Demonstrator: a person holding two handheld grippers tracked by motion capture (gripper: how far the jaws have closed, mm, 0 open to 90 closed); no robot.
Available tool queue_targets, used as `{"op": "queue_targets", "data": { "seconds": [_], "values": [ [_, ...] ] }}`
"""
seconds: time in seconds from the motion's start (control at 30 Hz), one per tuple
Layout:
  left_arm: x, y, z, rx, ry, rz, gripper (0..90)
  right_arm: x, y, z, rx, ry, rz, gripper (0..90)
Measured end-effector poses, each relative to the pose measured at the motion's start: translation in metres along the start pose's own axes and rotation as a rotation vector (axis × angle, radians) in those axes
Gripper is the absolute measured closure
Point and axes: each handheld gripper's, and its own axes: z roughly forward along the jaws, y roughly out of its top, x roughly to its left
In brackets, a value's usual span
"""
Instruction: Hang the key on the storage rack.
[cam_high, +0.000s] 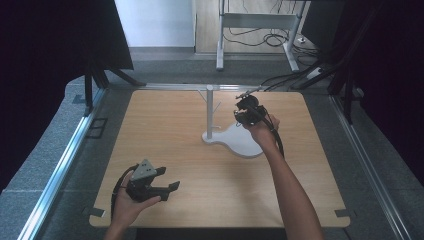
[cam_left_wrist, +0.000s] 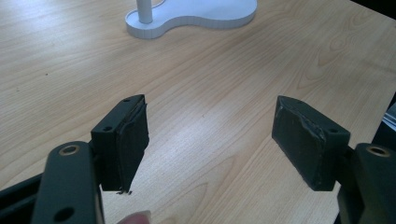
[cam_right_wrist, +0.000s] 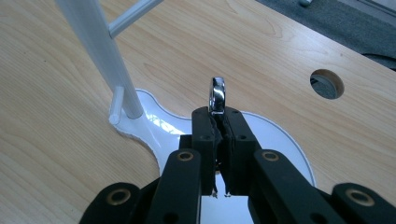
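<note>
High view, right gripper (cam_high: 248, 111): the person's right hand holds it up beside the white stand (cam_high: 210, 112); its fingers point toward the pole and the thin pegs that branch off it, but what they pinch is too small to tell here.
High view, left gripper (cam_high: 167, 186): it sits low over the near part of the counter (cam_high: 165, 150), well apart from the stand, fingers spread and nothing between them.
High view, progress: by my guess the job is to hang the thing on a peg, and it is not yet on one; the carry looks done, the hooking is left.
Left gripper view, fingers (cam_left_wrist: 123, 140): spread wide over bare wood, idle; the stand's white base (cam_left_wrist: 196, 18) lies far ahead of the tips, its pole cut off by the top edge.
Left gripper view, hard to read: a pale fingertip pokes in at the bottom edge, and a dark shape at the right edge is cut off.
Right gripper view, fingers (cam_right_wrist: 205, 135): pressed together on a shiny metal ring (cam_right_wrist: 217, 95) that stands on edge and sticks out just past the tips.
Right gripper view, ring's place: above the base, with the pole ahead and to the left of the tips, apart from it; one peg juts near the foot, another higher up.
Right gripper view, hidden: the ring's lower part is buried between the pads, and the upper peg's end runs out of frame, so which peg is meant I cannot say.
</note>
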Motion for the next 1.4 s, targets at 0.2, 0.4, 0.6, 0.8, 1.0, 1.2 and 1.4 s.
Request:
{"op": "queue_targets", "data": {
  "seconds": [0.2,0.4,0.6,0.8,1.0,1.2,1.4],
  "values": [
    [-0.001,0.000,0.001,0.003,-0.004,0.002,27.7,0.001,0.005,0.001,-0.002,-0.004,-0.002,84.7],
    [-0.001,0.000,0.001,0.002,-0.006,0.003,27.7,0.003,0.012,0.000,-0.011,-0.007,-0.009,84.7],
    [-0.002,0.001,0.001,0.001,-0.010,0.005,27.7,0.005,0.017,0.001,-0.020,-0.011,-0.010,84.7],
    [-0.003,0.001,0.002,0.002,-0.013,0.007,27.7,0.006,0.022,0.006,-0.015,-0.019,-0.025,84.7],
    [-0.004,0.001,0.003,0.005,-0.011,0.008,27.7,0.004,0.027,0.010,-0.008,-0.031,-0.042,84.8],
    [-0.004,0.001,0.004,0.009,-0.012,0.008,27.7,0.005,0.031,0.014,-0.009,-0.033,-0.051,84.8],
    [-0.005,0.001,0.003,0.005,-0.014,0.008,27.7,0.010,0.036,0.017,-0.017,-0.032,-0.067,84.7]
  ]
}}
